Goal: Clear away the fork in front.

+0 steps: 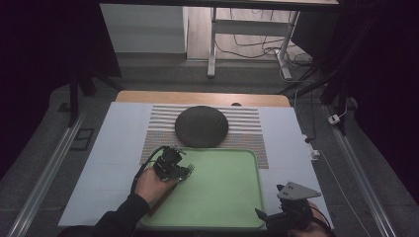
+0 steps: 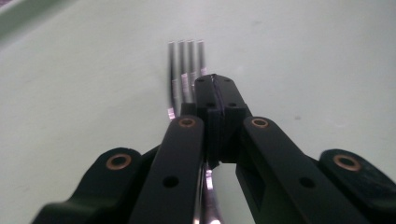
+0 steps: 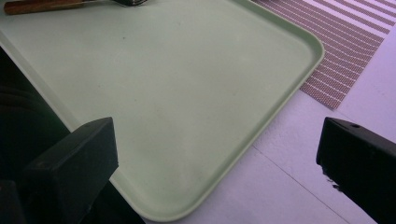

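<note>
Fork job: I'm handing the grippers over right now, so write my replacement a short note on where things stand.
Left gripper: jaws shut on the fork, held over the left part of the green tray, tines pointing ahead across it.
Right gripper: jaws open, nothing between them, at the tray's near right corner.
Also there: dark round plate on the striped placemat beyond the tray; a wooden handle lies at the tray's left edge.
Done: fork gripped.
Left: probably setting the fork down; where, I cannot tell.
</note>
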Available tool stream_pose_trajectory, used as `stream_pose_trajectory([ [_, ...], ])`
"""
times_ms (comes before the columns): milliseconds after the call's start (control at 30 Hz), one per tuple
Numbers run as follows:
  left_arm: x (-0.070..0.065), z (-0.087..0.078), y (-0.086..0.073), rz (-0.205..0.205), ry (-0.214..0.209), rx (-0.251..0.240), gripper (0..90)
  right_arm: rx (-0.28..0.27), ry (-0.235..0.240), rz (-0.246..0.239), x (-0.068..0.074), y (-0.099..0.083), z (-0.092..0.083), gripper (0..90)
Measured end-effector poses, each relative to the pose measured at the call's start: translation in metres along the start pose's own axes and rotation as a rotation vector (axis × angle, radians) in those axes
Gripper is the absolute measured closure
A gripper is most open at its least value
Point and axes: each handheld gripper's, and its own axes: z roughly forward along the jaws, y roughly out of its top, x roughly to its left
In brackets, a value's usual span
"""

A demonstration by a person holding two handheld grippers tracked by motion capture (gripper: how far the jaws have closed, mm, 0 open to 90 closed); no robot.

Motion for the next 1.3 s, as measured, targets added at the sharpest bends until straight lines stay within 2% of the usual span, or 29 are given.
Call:
stream_pose_trajectory([
  [67,-0.004,0.005,-0.001,0.012,-0.025,0.010,89.0,0.002,0.003,0.000,0.000,0.000,0.000,0.0],
  [167,-0.008,0.017,-0.003,0.037,-0.017,0.053,89.0,0.002,0.001,0.000,0.000,0.000,0.000,0.0],
  [200,-0.008,0.017,-0.004,0.039,-0.019,0.036,89.0,0.000,0.004,0.000,0.000,0.000,0.000,0.0],
  [233,-0.007,0.017,-0.004,0.027,-0.022,0.037,89.0,-0.001,0.004,0.001,0.000,0.000,0.000,0.0],
  [333,-0.002,0.014,-0.004,0.014,0.027,0.034,89.0,0.001,0.007,0.001,-0.001,0.000,0.000,0.0],
  [433,0.008,0.010,-0.007,-0.022,0.057,0.027,89.0,0.001,0.008,0.001,-0.001,0.000,0.000,0.0],
  [500,0.015,0.007,-0.008,-0.051,0.071,0.026,89.0,0.001,0.009,0.001,-0.001,0.000,0.000,0.0],
  [600,0.026,0.001,-0.011,-0.074,0.094,0.026,89.0,-0.001,0.010,0.004,-0.001,0.000,0.000,0.0],
  [733,0.038,-0.005,-0.016,-0.110,0.101,0.024,88.9,-0.002,0.010,0.005,-0.002,0.000,0.000,0.0],
  [1033,0.056,-0.015,-0.024,-0.147,0.122,0.025,88.9,-0.001,0.016,0.006,-0.002,0.000,0.000,0.0],
  [1267,0.059,-0.017,-0.026,-0.146,0.123,0.021,88.7,0.001,0.017,0.007,-0.002,0.000,0.000,0.0],
  [1300,0.058,-0.017,-0.026,-0.146,0.125,0.017,84.2,0.000,0.017,0.007,-0.002,0.000,0.000,0.0],
])
